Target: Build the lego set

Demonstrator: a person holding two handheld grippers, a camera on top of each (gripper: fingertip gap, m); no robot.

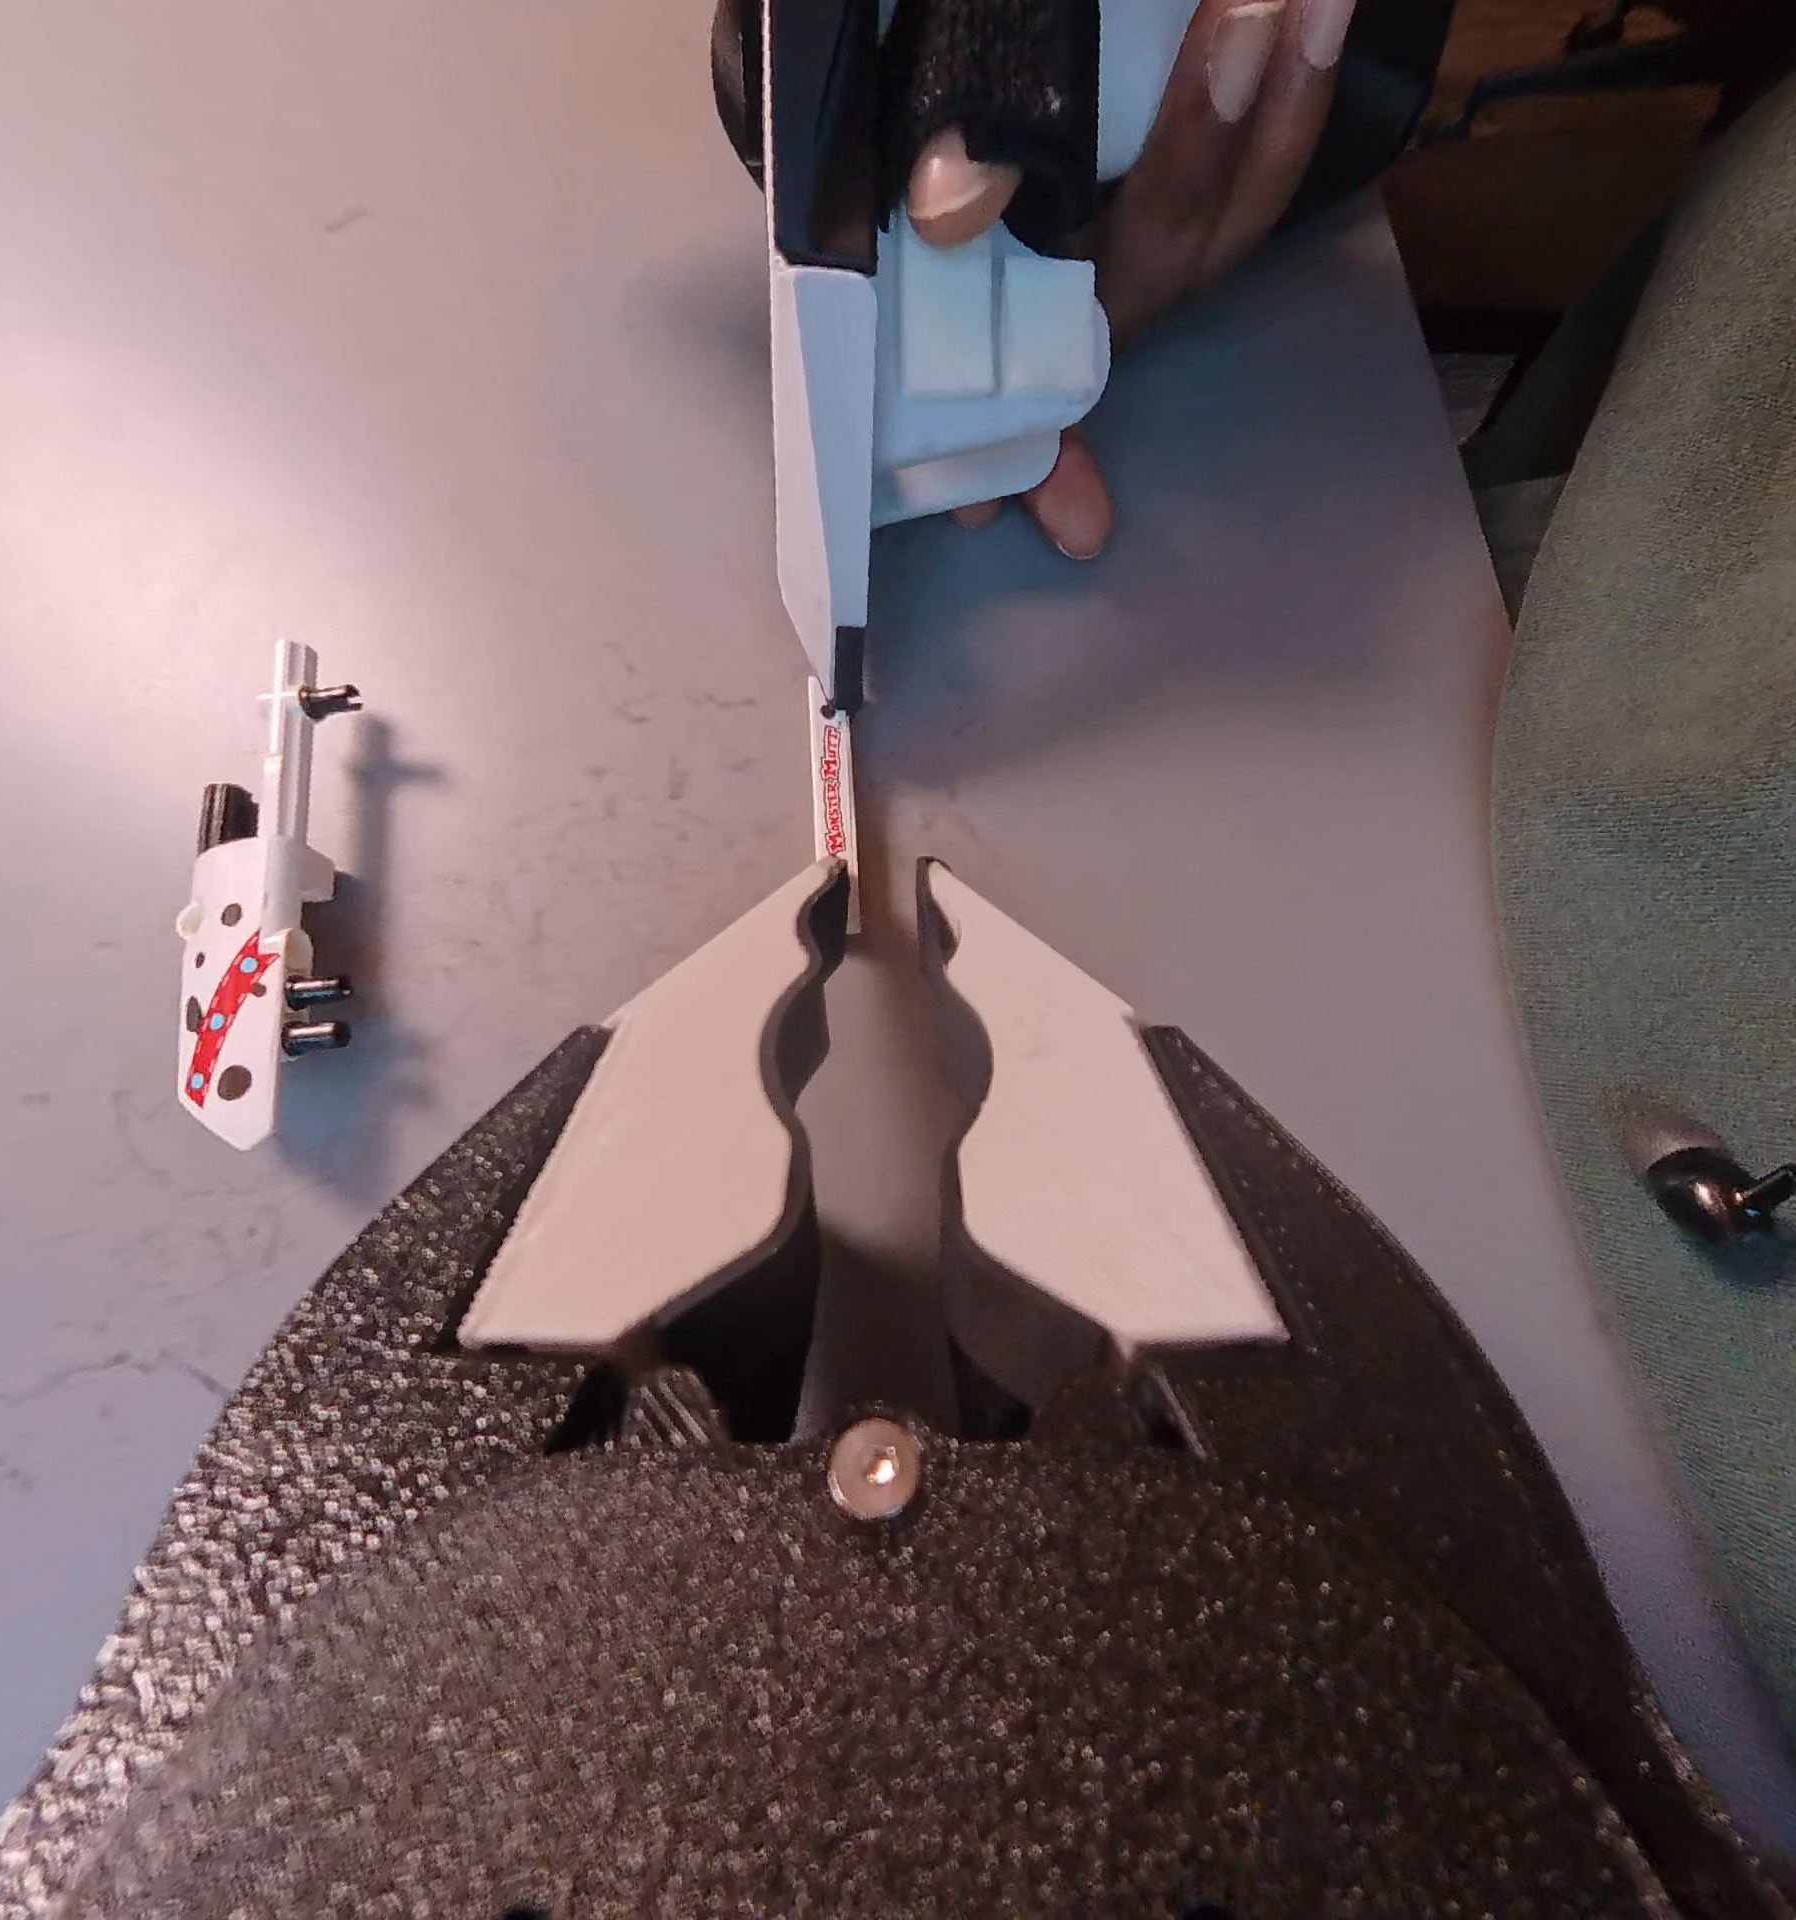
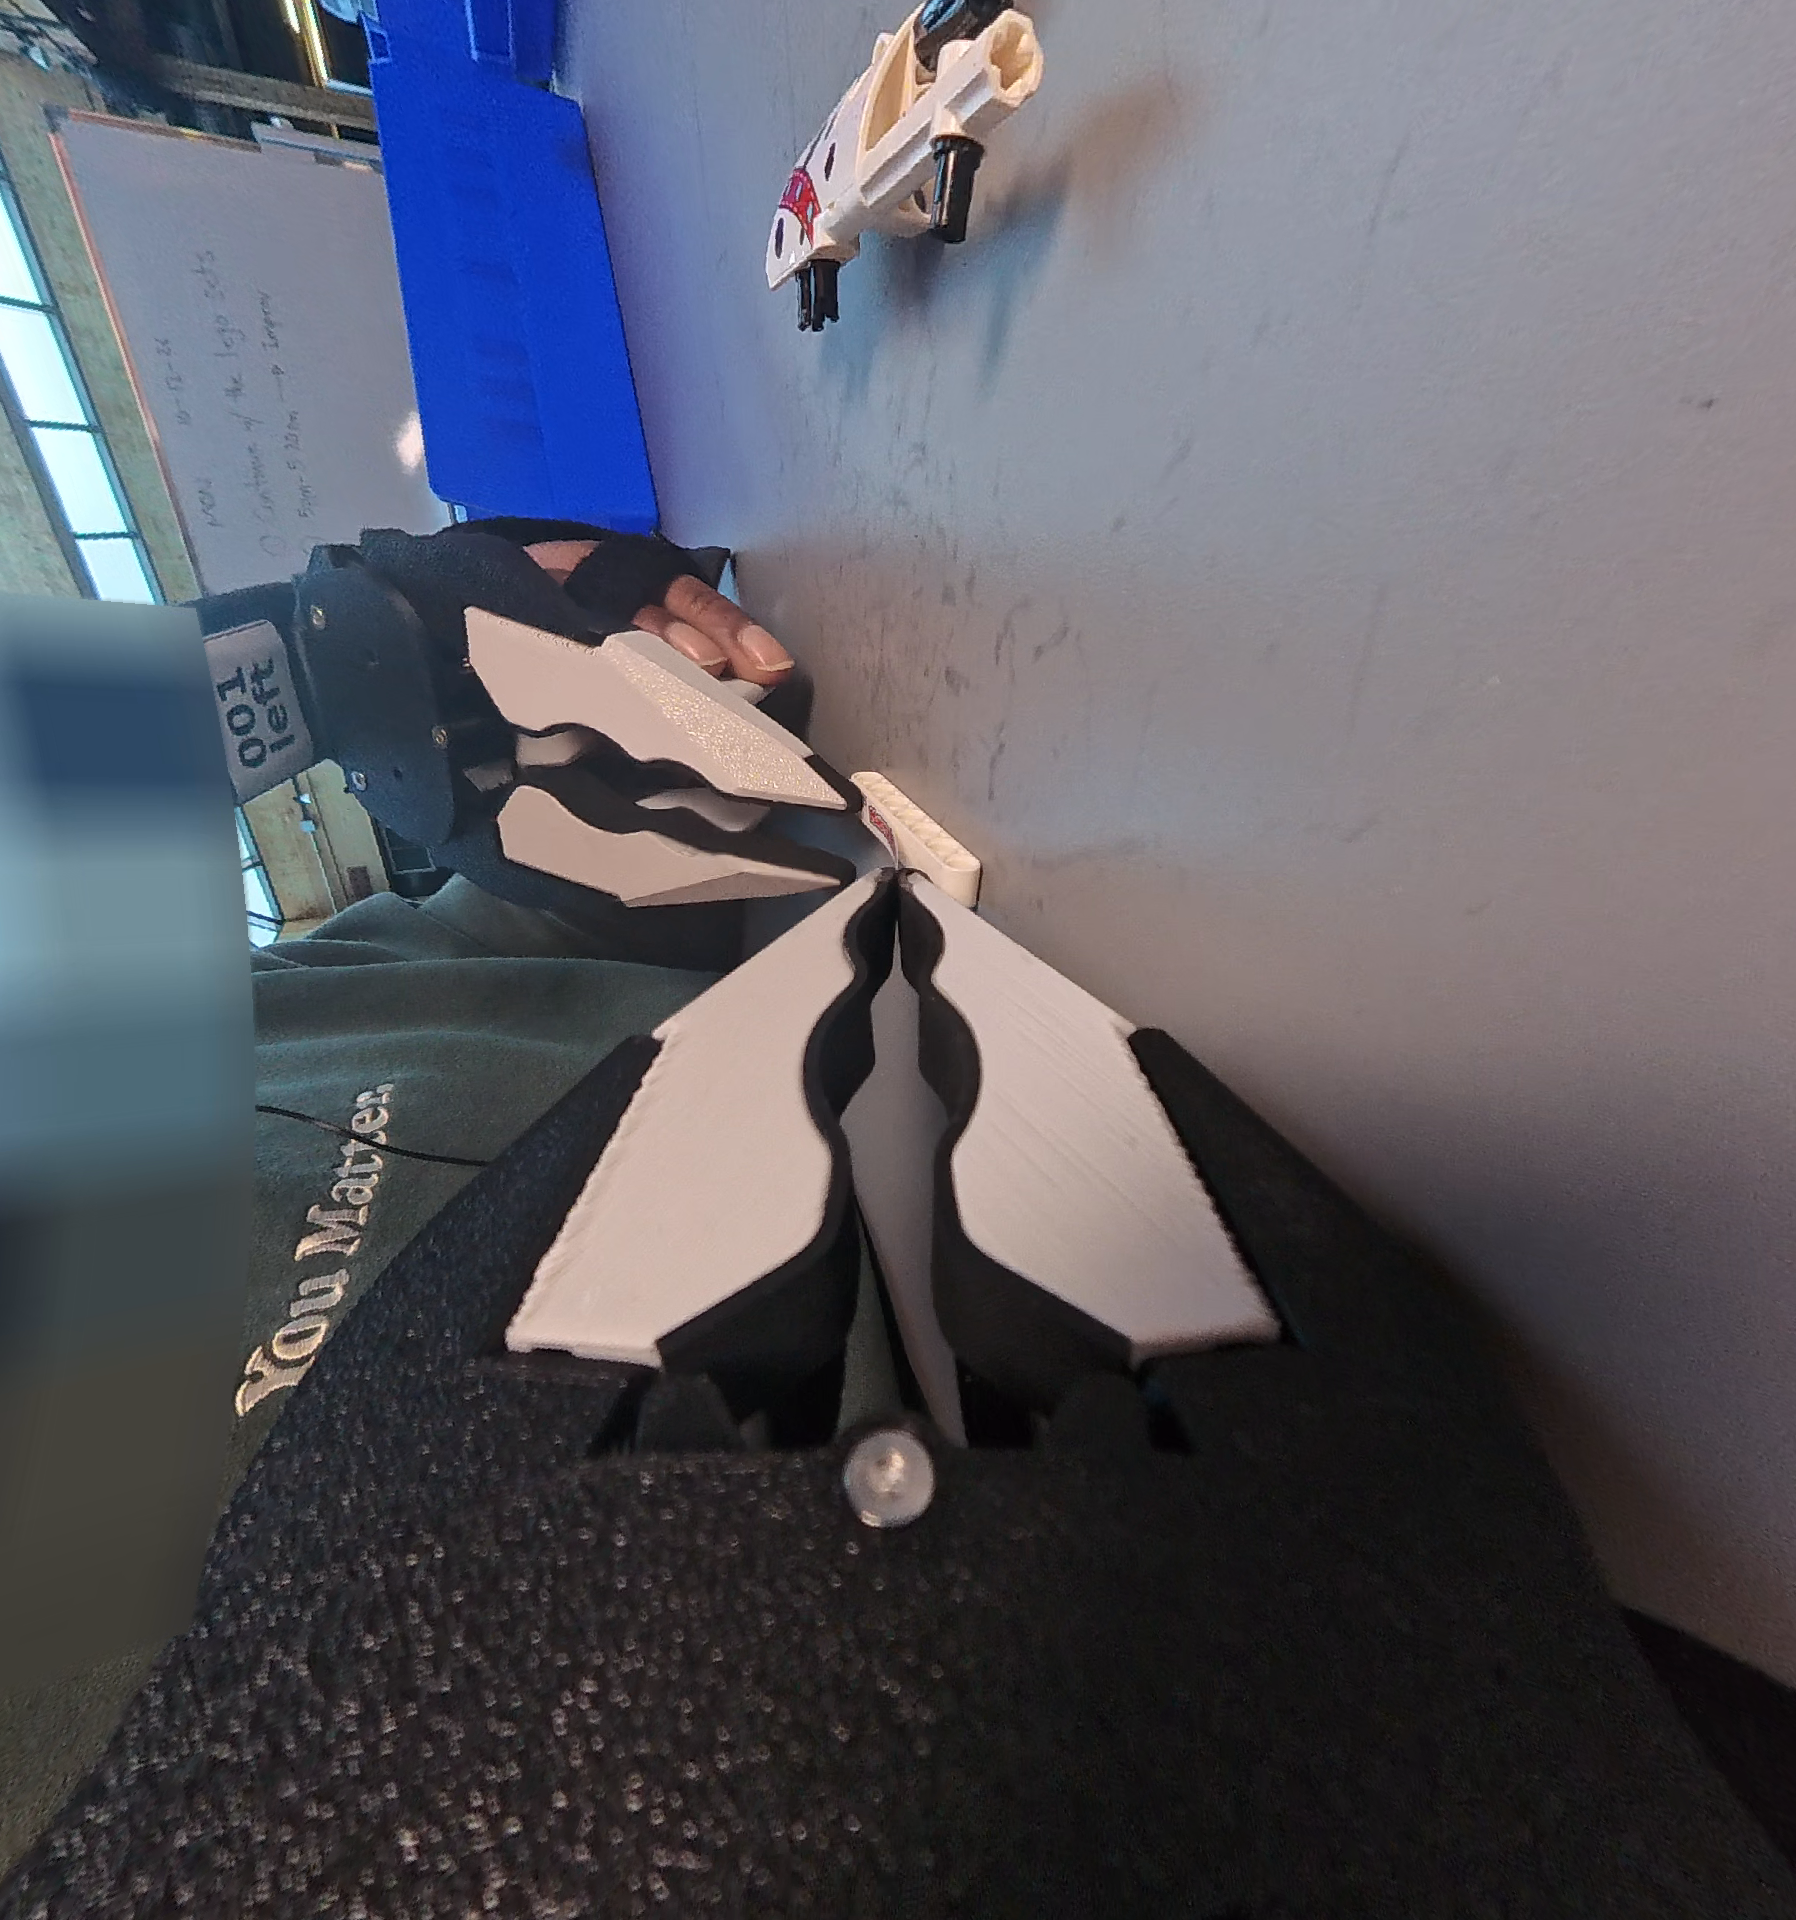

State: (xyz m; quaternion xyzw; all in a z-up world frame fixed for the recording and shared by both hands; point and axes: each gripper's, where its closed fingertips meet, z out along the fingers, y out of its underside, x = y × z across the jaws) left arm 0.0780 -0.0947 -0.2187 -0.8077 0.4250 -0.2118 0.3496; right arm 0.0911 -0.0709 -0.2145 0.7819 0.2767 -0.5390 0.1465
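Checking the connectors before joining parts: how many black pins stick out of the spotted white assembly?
3 visible on the spotted white assembly: one near its thin end, two side by side by the red stripe. Others may be hidden.

Pretty tight around the white beam (image 1: pixel 836 800) on the grey worktop (image 1: pixel 520 436): the left hand-held gripper (image 1: pixel 881 883) crowds one end and the right hand-held gripper (image 2: pixel 894 881) the other, so both ends are blocked. The spotted white assembly (image 1: pixel 239 956) lies well apart from the beam, with bare worktop between them to pass through. A blue bin (image 2: pixel 520 312) stands much farther off.
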